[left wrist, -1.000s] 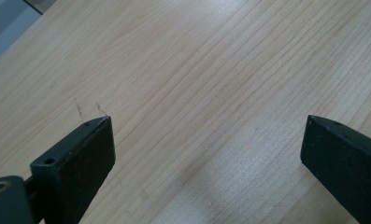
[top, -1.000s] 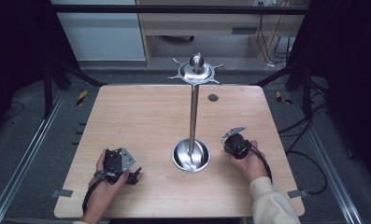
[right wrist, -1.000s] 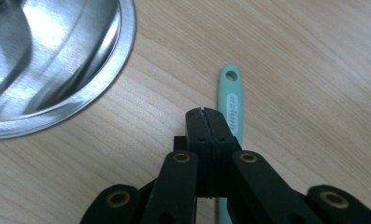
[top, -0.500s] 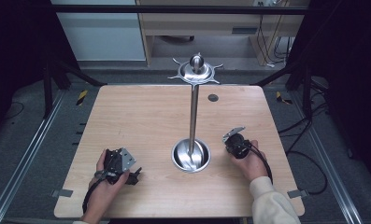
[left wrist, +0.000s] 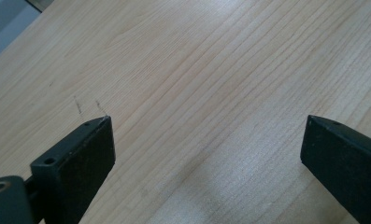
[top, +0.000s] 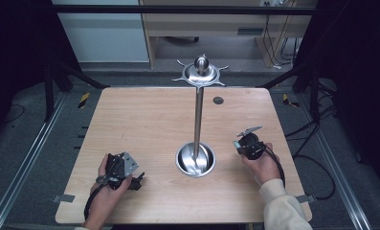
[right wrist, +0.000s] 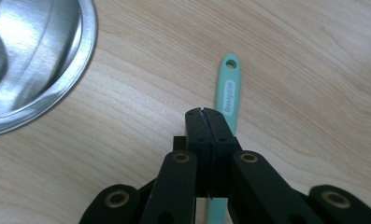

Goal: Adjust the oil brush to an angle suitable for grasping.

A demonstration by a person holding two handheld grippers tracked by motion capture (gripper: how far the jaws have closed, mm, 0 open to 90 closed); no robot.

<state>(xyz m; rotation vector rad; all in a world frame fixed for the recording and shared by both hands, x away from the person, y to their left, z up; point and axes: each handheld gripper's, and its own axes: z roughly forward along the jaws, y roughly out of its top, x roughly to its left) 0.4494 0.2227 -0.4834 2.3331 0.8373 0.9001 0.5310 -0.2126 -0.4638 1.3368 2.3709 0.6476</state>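
A steel stand rises from a round dished base [top: 195,160] at the table's middle, its thin pole [top: 197,120] topped by a hooked disc [top: 200,72]. My right gripper [top: 239,143] rests just right of the base, held in a hand. In the right gripper view its jaws [right wrist: 205,112] are shut tight together with nothing between them, and a teal utensil handle [right wrist: 229,93] lies flat on the wood underneath them. The base's rim [right wrist: 87,51] shows at upper left. My left gripper [top: 139,181] lies at the front left, its jaws [left wrist: 206,135] open over bare wood.
The wooden table [top: 144,120] has a small dark round plug [top: 218,100] near its far edge. Metal rails [top: 29,158] and dark floor run along both sides. A pale cabinet [top: 202,24] stands beyond the far edge.
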